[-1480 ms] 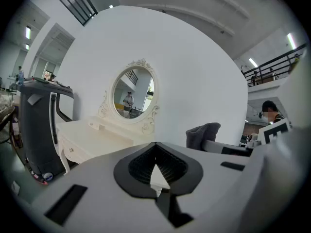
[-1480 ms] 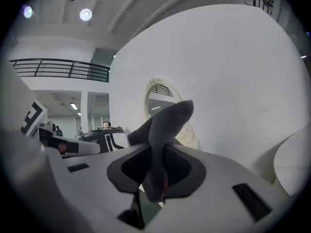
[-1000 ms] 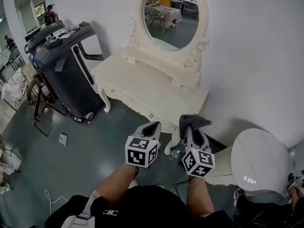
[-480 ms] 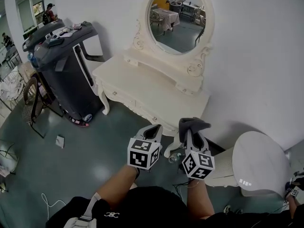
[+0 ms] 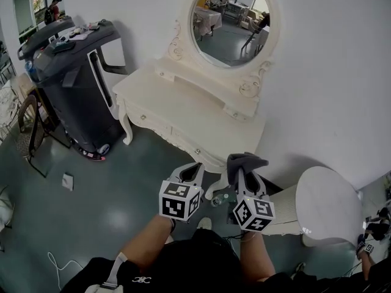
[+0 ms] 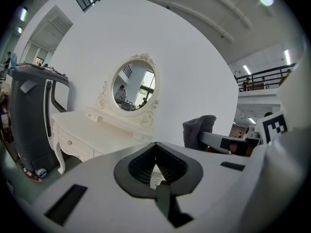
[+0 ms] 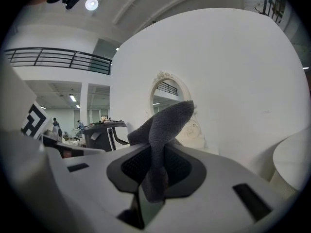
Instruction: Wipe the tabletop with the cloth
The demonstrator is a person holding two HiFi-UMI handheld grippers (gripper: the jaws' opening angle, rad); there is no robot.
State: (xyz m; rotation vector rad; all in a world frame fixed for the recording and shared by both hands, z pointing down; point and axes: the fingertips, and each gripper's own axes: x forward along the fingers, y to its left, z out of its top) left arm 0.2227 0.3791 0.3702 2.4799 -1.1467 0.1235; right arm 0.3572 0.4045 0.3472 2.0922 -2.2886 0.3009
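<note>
I can read no word, number or brand name anywhere. The cube [image 5: 179, 200] on the left claw [image 5: 194, 168] and the cube [image 5: 253, 215] on the right claw [image 5: 241, 163] carry only black-and-white square markers. Below the left cube, the white emblem [image 5: 142, 279] on the dark shirt [image 5: 201, 261] is too small to read.

left gripper [image 5: 192, 170] and right gripper [image 5: 239, 171] are pale grey shells, black-padded; each bears black-and-white square markers. the top [image 5: 201, 261] worn is black.

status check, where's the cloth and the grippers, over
Left gripper shut, empty. Right gripper shut on grey cloth, held short of the dressing table top. Nothing seen lying on that top.
</note>
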